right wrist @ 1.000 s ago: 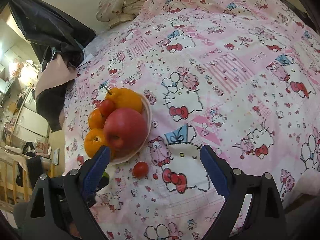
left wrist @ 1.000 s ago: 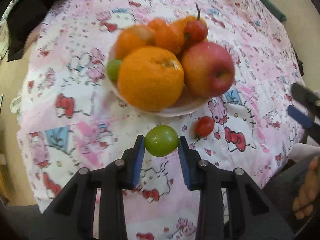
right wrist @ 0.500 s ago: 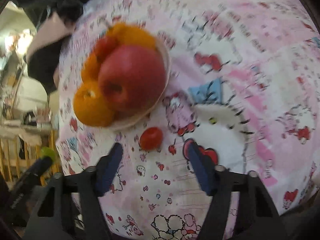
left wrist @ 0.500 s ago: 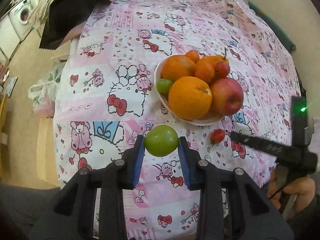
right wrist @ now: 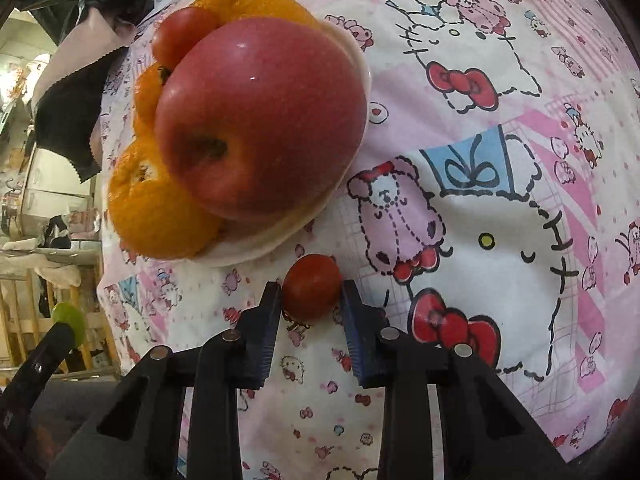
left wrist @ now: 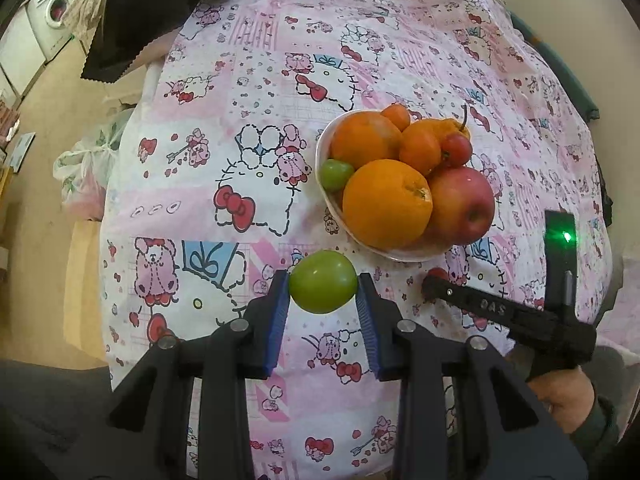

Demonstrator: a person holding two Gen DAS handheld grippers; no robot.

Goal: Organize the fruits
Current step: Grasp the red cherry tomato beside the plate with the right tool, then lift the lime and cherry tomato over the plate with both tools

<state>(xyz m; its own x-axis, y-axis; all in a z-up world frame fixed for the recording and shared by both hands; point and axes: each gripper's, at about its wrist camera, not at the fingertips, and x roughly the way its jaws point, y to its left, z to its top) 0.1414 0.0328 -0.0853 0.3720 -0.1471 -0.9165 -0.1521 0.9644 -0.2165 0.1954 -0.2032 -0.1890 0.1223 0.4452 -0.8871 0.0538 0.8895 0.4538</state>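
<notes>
My left gripper (left wrist: 323,286) is shut on a green fruit (left wrist: 322,281) and holds it above the cloth, in front of the white bowl (left wrist: 325,148). The bowl holds a large orange (left wrist: 387,204), a red apple (left wrist: 464,205), smaller oranges, a small red fruit and another green fruit (left wrist: 335,173). My right gripper (right wrist: 311,294) is down on the cloth with its jaws closed against a small red tomato (right wrist: 312,285) just in front of the bowl (right wrist: 360,68). In the left wrist view the right gripper's finger hides most of that tomato (left wrist: 438,272).
The table is covered by a pink cartoon-print cloth (left wrist: 248,128). A dark cloth (left wrist: 132,20) hangs off the far left corner and bundled fabric lies at the far edge. The table's left edge drops to the floor, where a plastic bag (left wrist: 84,168) sits.
My right gripper has dropped toward the table and narrowed from wide open until its jaws touch the red tomato. My left gripper has drawn back and up with the green fruit.
</notes>
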